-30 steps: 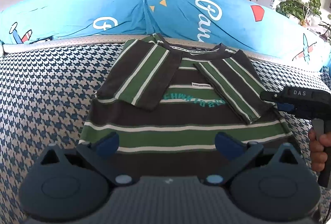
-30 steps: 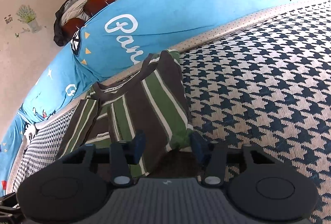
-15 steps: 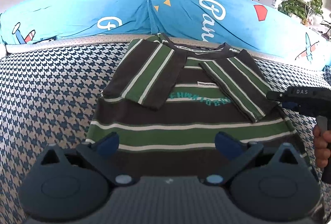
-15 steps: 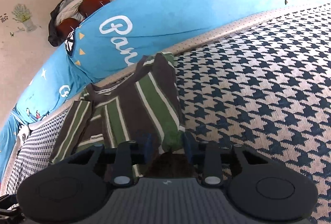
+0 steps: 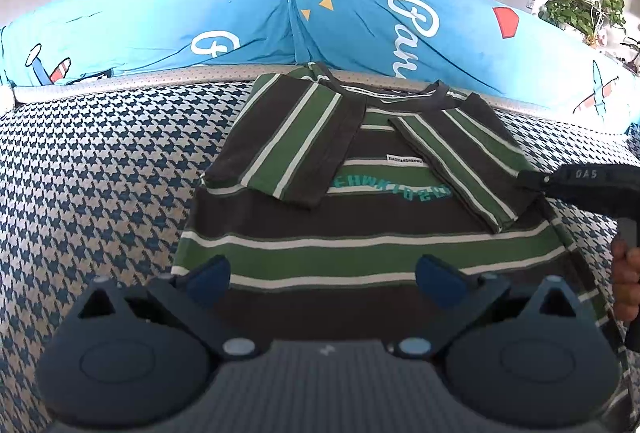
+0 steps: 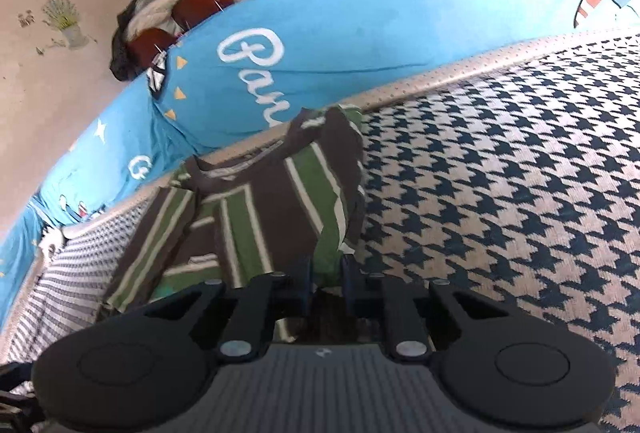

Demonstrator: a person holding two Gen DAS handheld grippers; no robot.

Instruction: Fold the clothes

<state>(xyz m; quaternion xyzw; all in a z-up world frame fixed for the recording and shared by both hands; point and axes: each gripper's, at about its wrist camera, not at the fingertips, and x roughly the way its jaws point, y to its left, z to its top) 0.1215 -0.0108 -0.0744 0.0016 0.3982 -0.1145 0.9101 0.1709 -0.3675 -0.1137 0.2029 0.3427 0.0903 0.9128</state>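
Note:
A brown, green and white striped T-shirt lies flat on the houndstooth sofa seat, both sleeves folded in over the chest. My left gripper is open and empty, just above the shirt's bottom hem. My right gripper is shut on the shirt's right edge, pinching a fold of cloth between its fingertips. In the left wrist view the right gripper's black body shows at the shirt's right side, held by a hand.
Blue printed cushions line the back of the seat behind the shirt's collar. The houndstooth seat spreads wide to the shirt's right and left. Chairs, a fridge and a plant stand far behind.
My right gripper's jaws have closed from open onto the shirt's right edge. The left gripper has stayed open, with the view shifting slightly.

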